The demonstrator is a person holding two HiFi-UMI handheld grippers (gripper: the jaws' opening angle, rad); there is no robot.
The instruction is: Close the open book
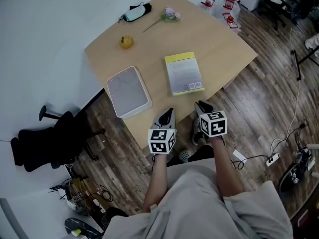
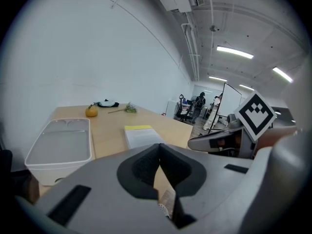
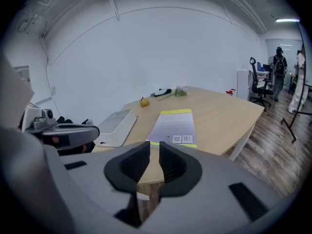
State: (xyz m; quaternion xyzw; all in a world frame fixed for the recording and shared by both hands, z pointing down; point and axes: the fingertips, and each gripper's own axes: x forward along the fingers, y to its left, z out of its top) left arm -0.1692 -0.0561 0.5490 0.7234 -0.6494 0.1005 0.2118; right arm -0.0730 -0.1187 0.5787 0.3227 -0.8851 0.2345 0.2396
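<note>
A pale wooden table (image 1: 214,44) fills the upper middle of the head view; a white tray (image 1: 128,91) sits left of centre; the book (image 1: 184,73) lies shut, back cover up, just right of it; below the table's edge, the left gripper (image 1: 170,113) has its jaws pressed together, empty; the right gripper (image 1: 202,105) shows a narrow empty gap; a yellow fruit (image 1: 126,42) rests upper left.

Matt wood table (image 1: 214,39); paper book (image 1: 184,73); plastic tray (image 1: 128,91).
</note>
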